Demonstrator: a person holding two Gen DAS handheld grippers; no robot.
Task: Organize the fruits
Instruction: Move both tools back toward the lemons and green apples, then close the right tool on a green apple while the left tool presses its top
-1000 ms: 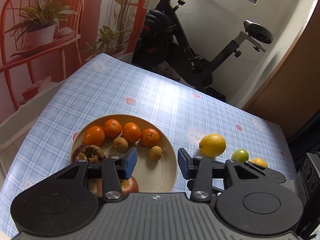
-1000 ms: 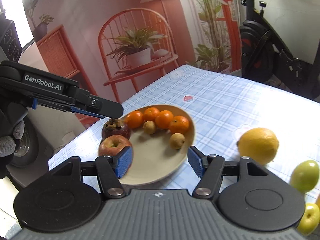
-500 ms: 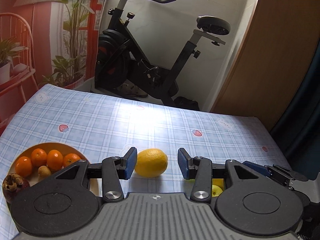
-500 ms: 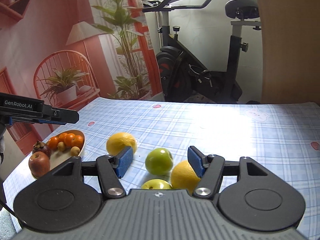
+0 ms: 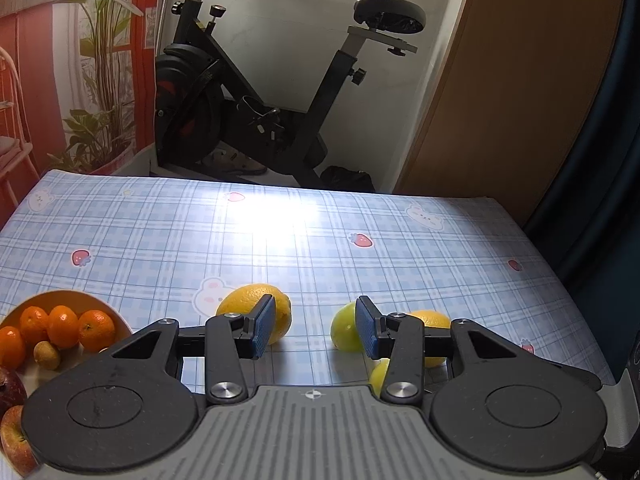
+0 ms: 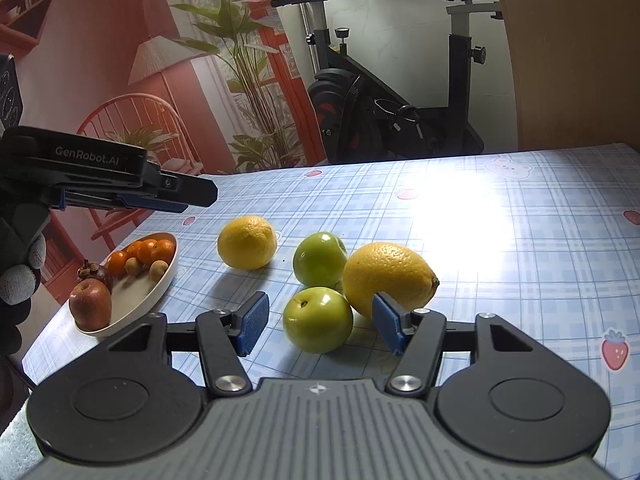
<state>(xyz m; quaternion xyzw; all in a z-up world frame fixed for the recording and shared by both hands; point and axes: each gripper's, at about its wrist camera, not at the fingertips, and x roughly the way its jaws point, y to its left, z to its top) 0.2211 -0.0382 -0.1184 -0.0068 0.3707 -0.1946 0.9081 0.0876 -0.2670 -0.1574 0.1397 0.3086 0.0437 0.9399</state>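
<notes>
The right gripper (image 6: 318, 326) is closing, nothing pinched; a green apple (image 6: 318, 319) lies between its pads. The left gripper (image 5: 311, 330) stands apart, empty. Beyond, the plate (image 6: 160, 284) holds an apple, mangosteen and tangerines (image 6: 146, 254).

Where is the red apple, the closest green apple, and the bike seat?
red apple (image 6: 90, 304), right wrist view, middle of its front skin.
closest green apple (image 6: 318, 319), right wrist view, middle of its shiny front.
bike seat (image 5: 390, 13), left wrist view, middle of the black saddle.
</notes>
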